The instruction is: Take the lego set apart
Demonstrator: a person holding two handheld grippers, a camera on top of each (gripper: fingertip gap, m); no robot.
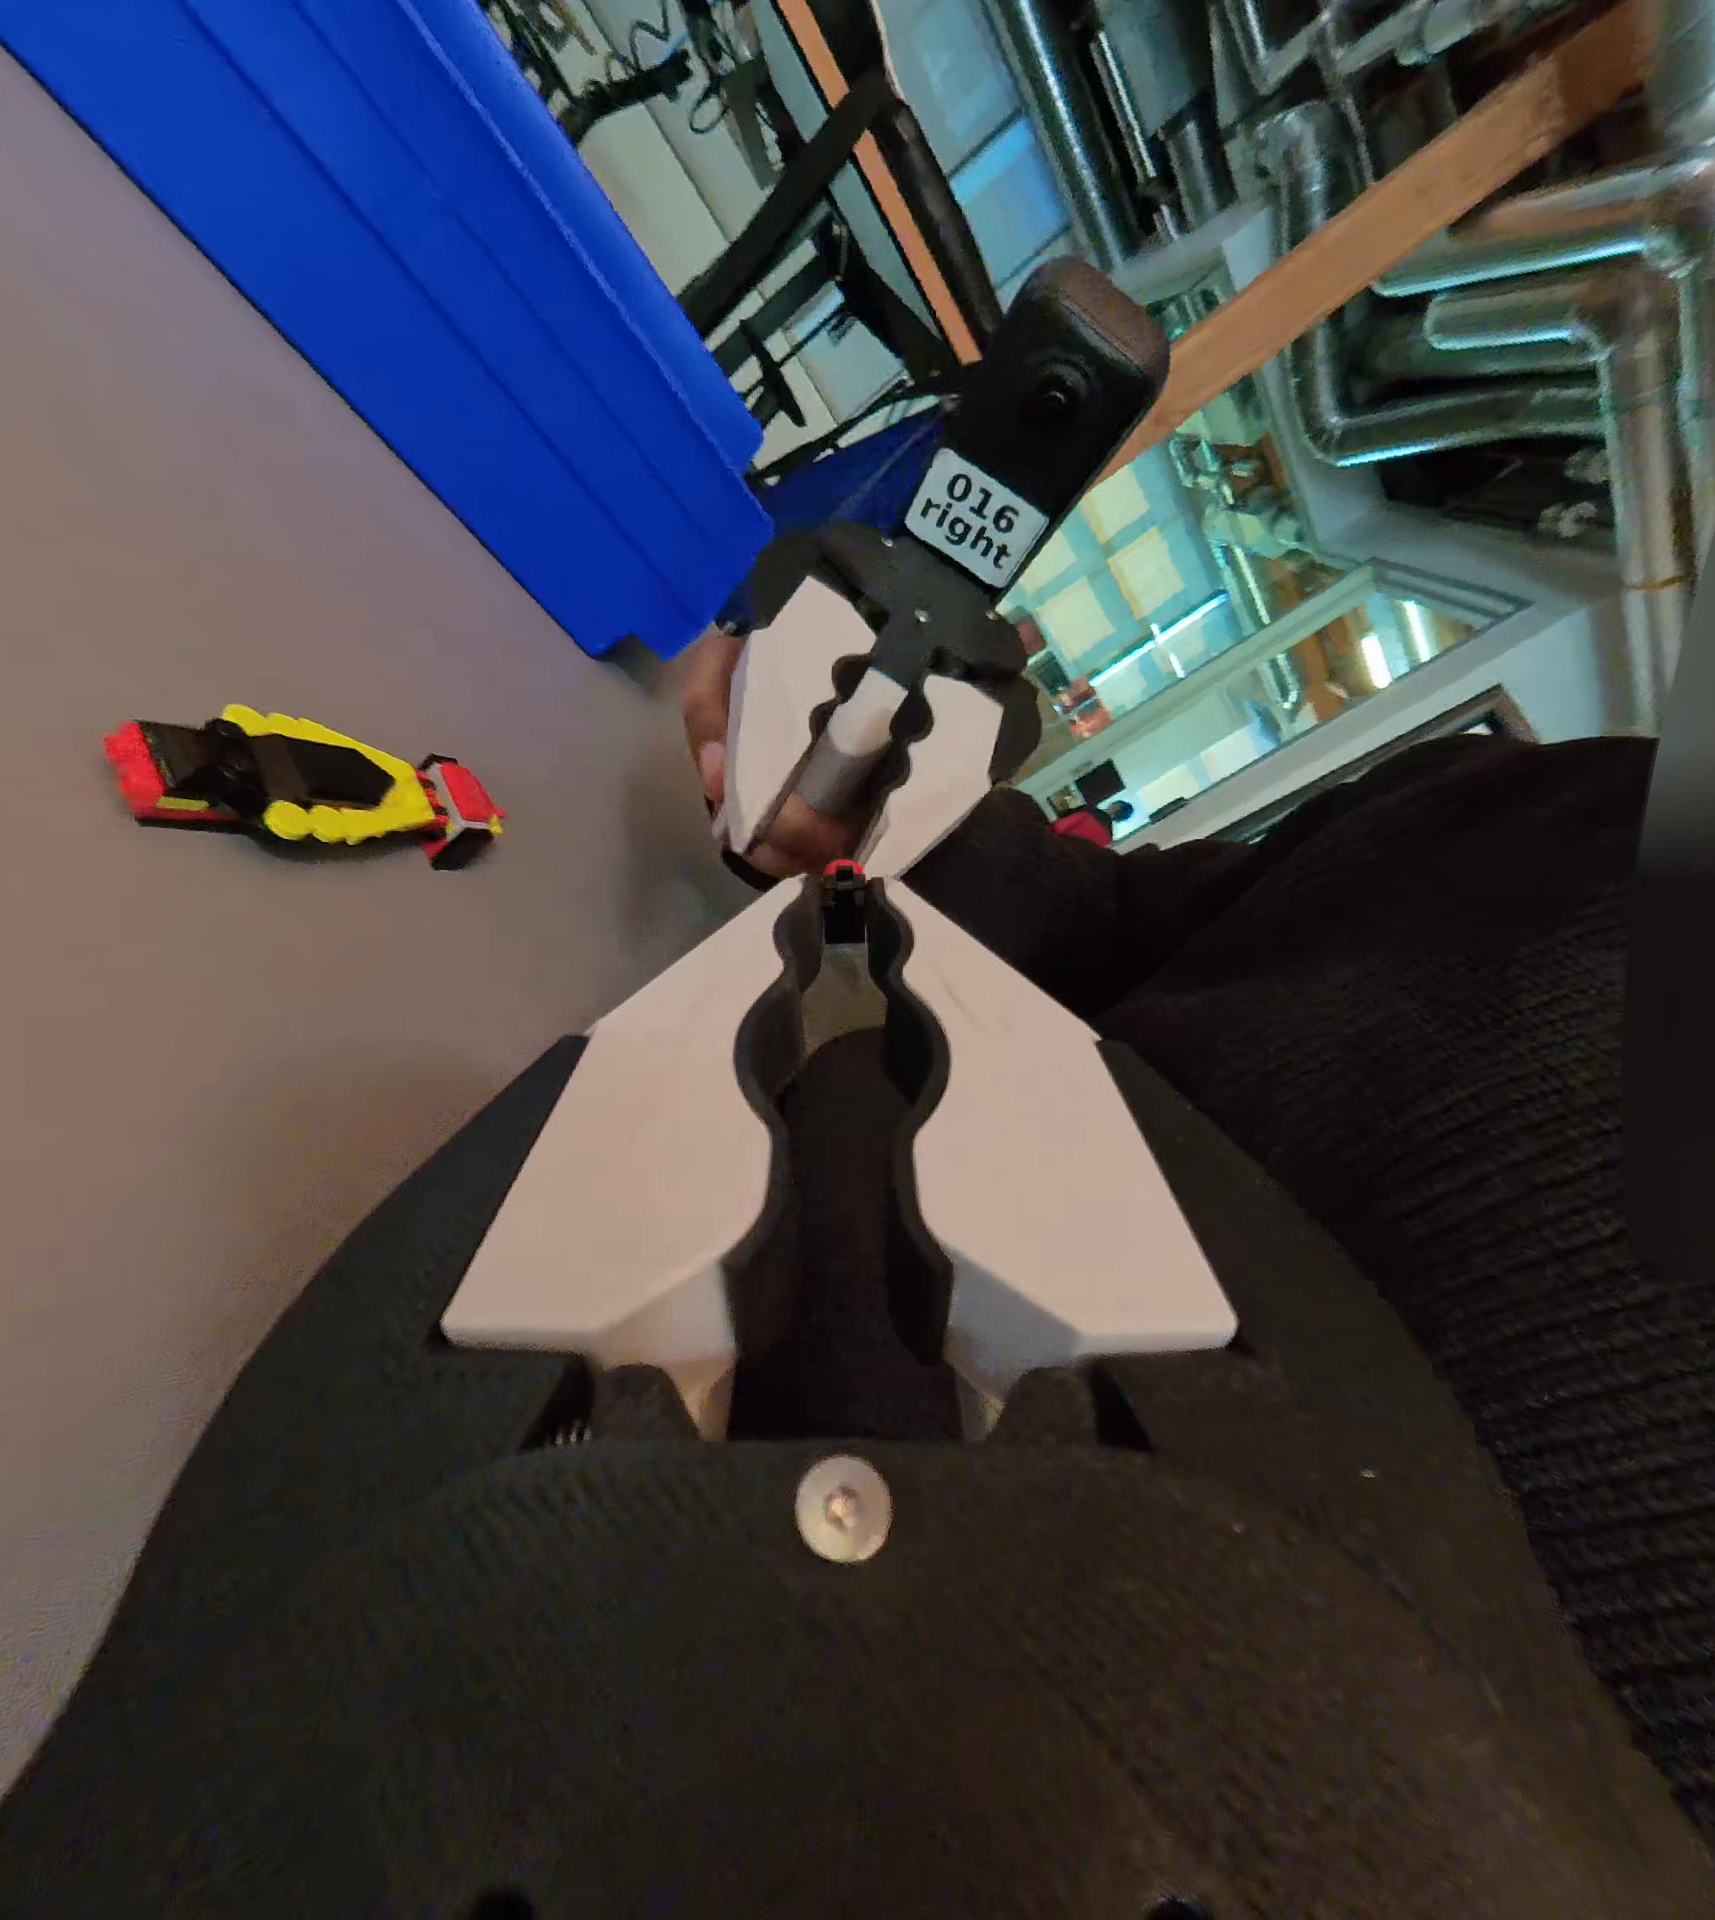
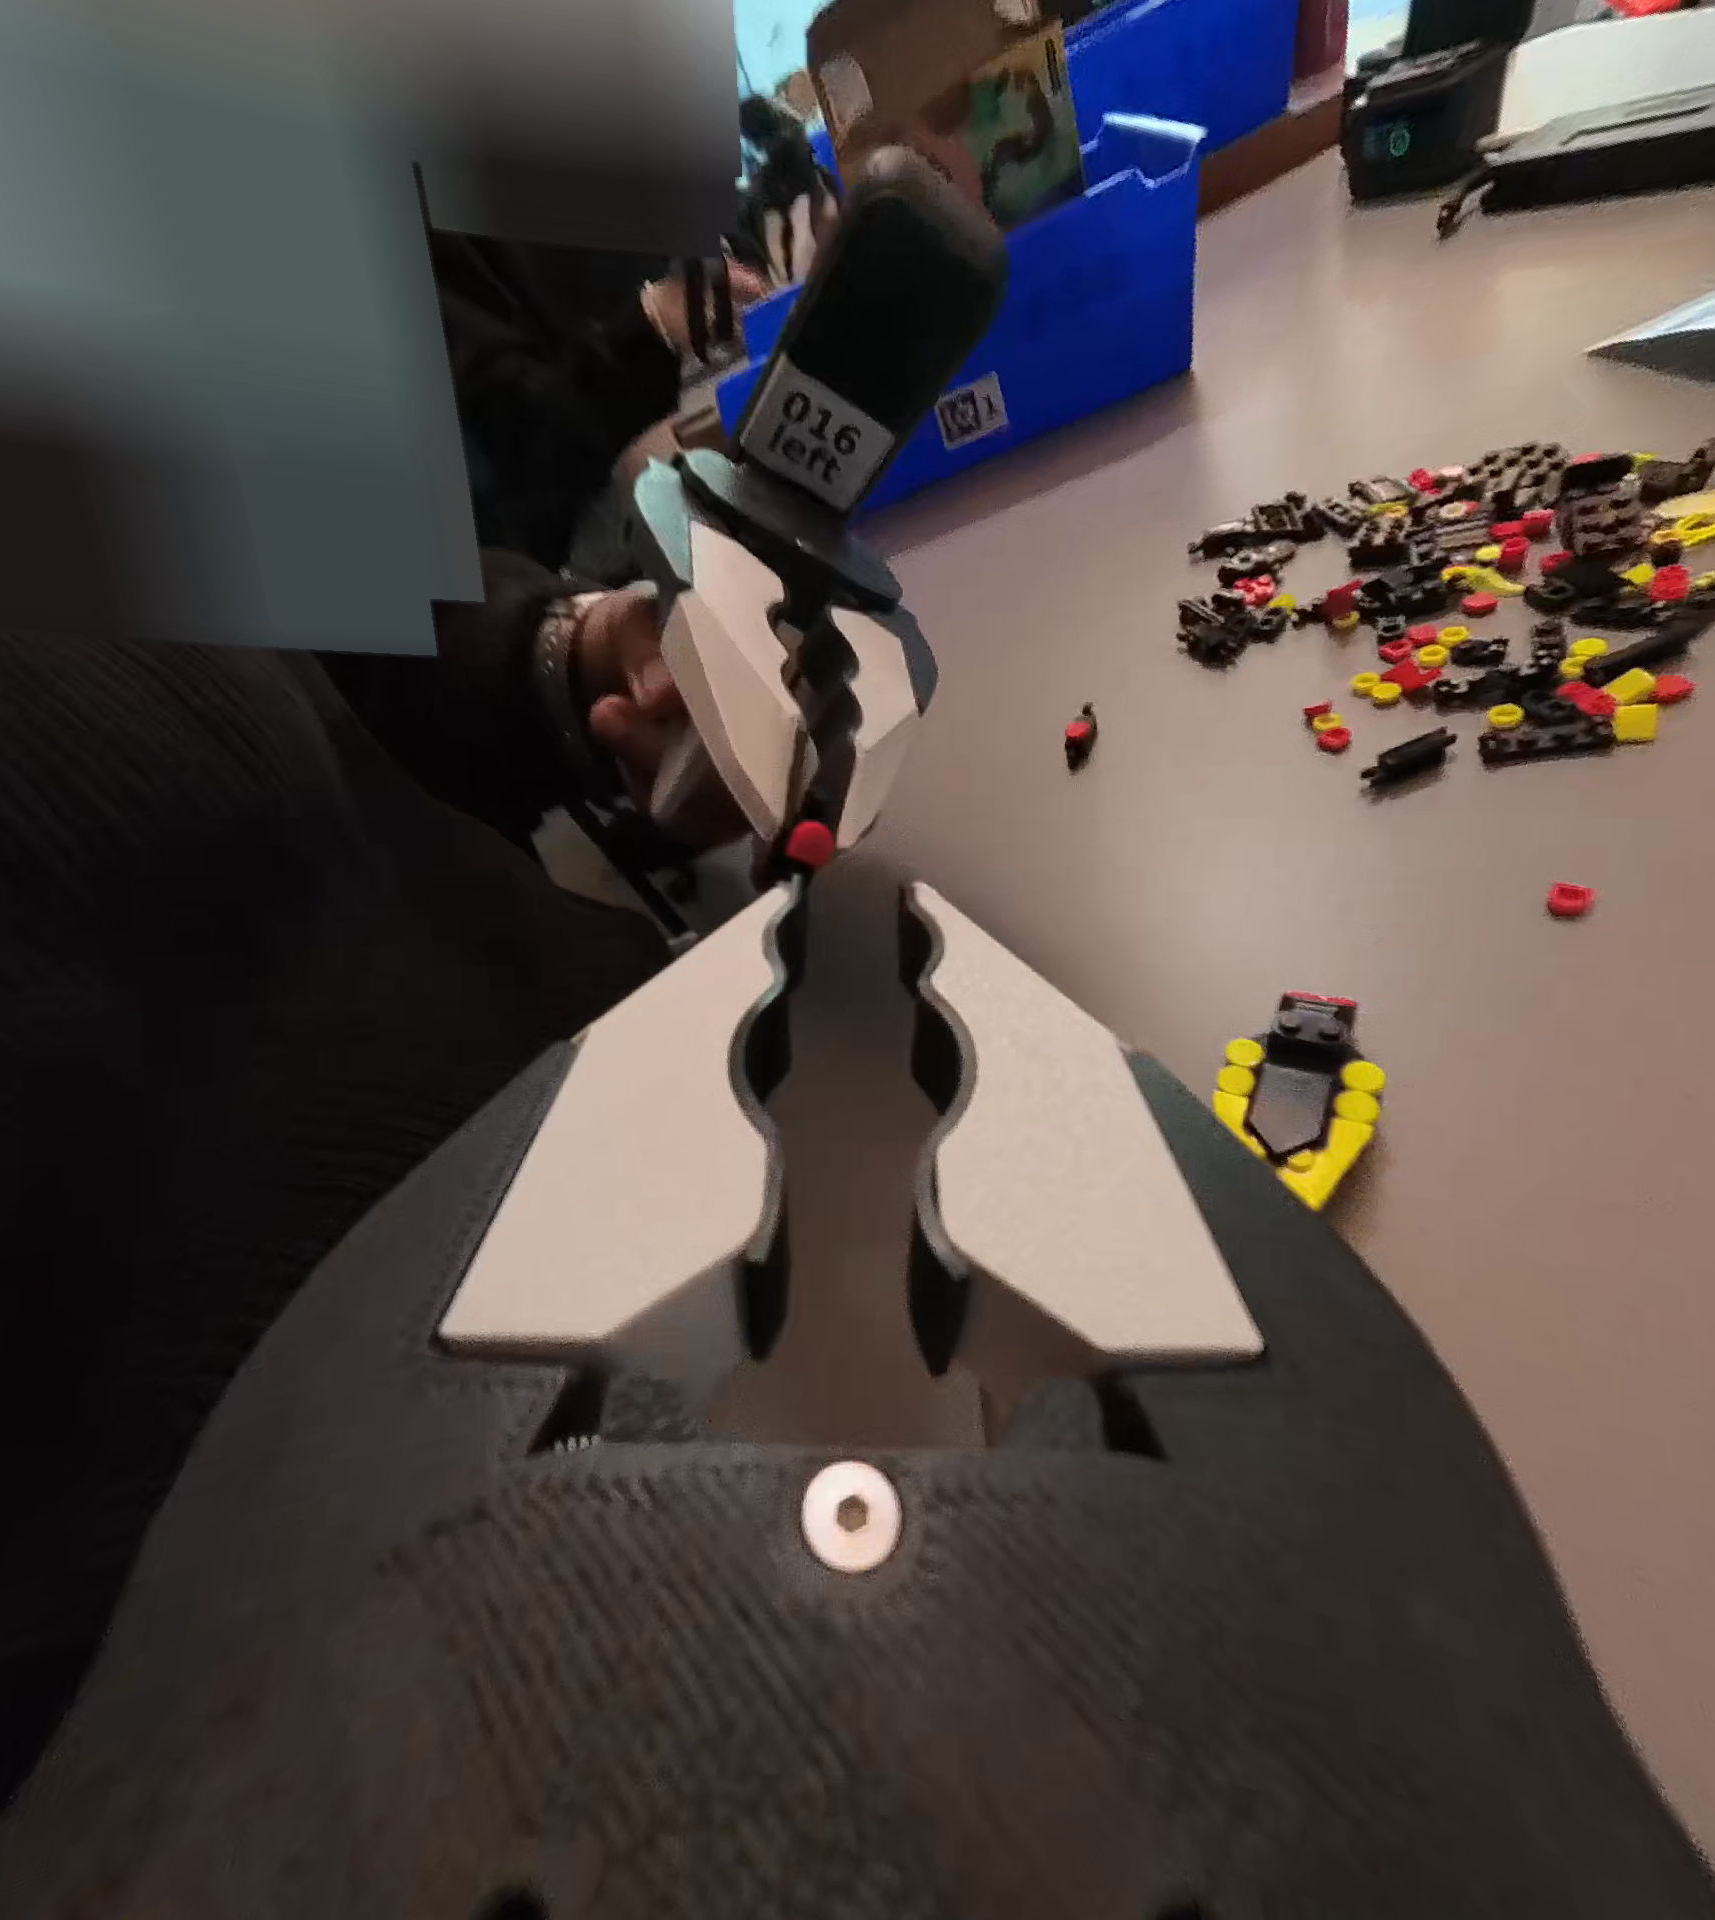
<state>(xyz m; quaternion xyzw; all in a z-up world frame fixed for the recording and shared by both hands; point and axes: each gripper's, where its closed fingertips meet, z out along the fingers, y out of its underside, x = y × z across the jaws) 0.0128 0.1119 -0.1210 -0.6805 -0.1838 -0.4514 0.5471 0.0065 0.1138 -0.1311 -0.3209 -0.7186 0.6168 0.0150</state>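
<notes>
Both views are evenly, softly lit from overhead, with the grey table (image 2: 1248, 1455) showing only faint shadows. Strong wide-angle distortion bends the edges. The near gripper bodies are blurred, most in the right wrist view, where the loose bricks (image 2: 1476, 592) also look soft. The black sleeve (image 1: 1455, 1091) is dim.

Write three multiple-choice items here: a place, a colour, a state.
1. Where is the yellow-and-black model? A on the floor; B on the table; C on a shelf.
2. What colour tops the small piece in the left hand-held gripper? A green; B white; C red.
3. The right hand-held gripper is: A open; B shut on the model; C shut on a cable.
Answers: 1 B, it lies flat on the table; 2 C, a red stud shows; 3 A, its jaws stand apart.
</notes>
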